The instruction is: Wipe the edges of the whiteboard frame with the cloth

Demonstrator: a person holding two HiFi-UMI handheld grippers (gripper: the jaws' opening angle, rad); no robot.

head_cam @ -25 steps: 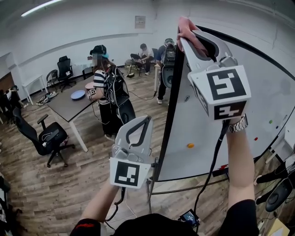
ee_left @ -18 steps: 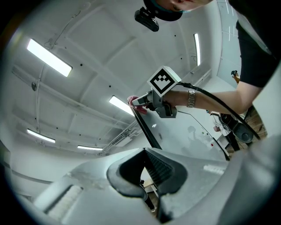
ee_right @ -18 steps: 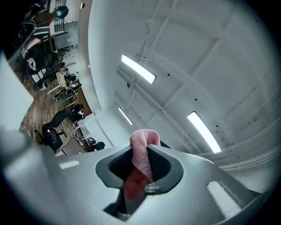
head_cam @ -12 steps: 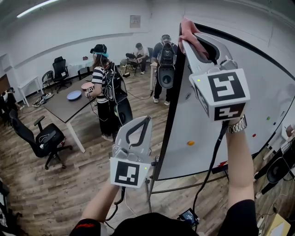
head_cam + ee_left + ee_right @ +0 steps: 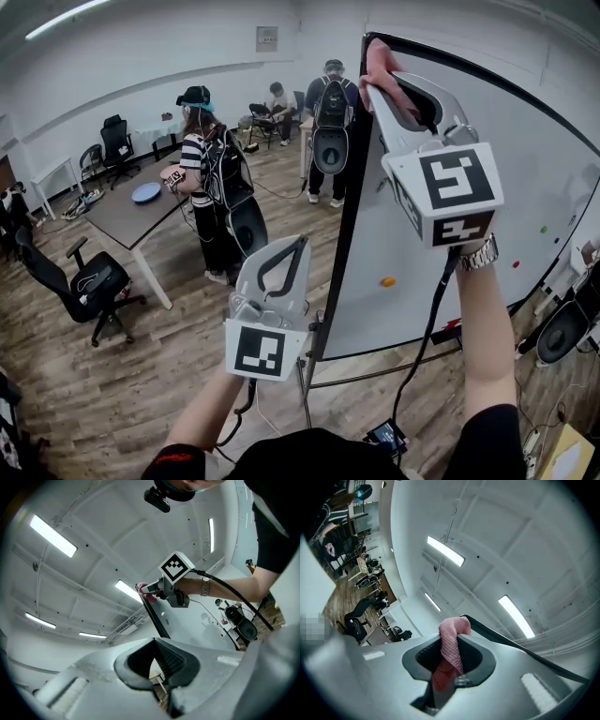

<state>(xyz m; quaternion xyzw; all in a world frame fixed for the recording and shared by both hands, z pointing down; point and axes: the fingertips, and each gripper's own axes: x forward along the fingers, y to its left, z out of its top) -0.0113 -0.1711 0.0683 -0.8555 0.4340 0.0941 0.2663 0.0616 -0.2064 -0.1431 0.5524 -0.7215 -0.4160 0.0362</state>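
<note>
Head view shows the right gripper [image 5: 379, 86] raised to the top left corner of the whiteboard's thin black frame [image 5: 343, 246], its jaws clenched on a pink, waffle-textured cloth [image 5: 378, 60]. The cloth touches the frame right at that corner. Right gripper view confirms the hold: the pink cloth [image 5: 451, 645] stands up between the closed jaws and folds over the dark frame edge [image 5: 512, 642], with ceiling lights behind.

The left gripper [image 5: 301, 242] hangs lower, just beside the frame's left edge (whether it touches cannot be told). Left gripper view shows its jaws pressed together with nothing between them, pointing up toward the other gripper [image 5: 151, 588] and the cloth [image 5: 149, 597] at the corner.

A small orange dot [image 5: 387, 281] sits on the white board surface. Farther off on the wooden floor stand a dark rectangular table [image 5: 120, 217] bearing a round blue plate [image 5: 146, 192], a black office chair [image 5: 89, 281], and several people.
</note>
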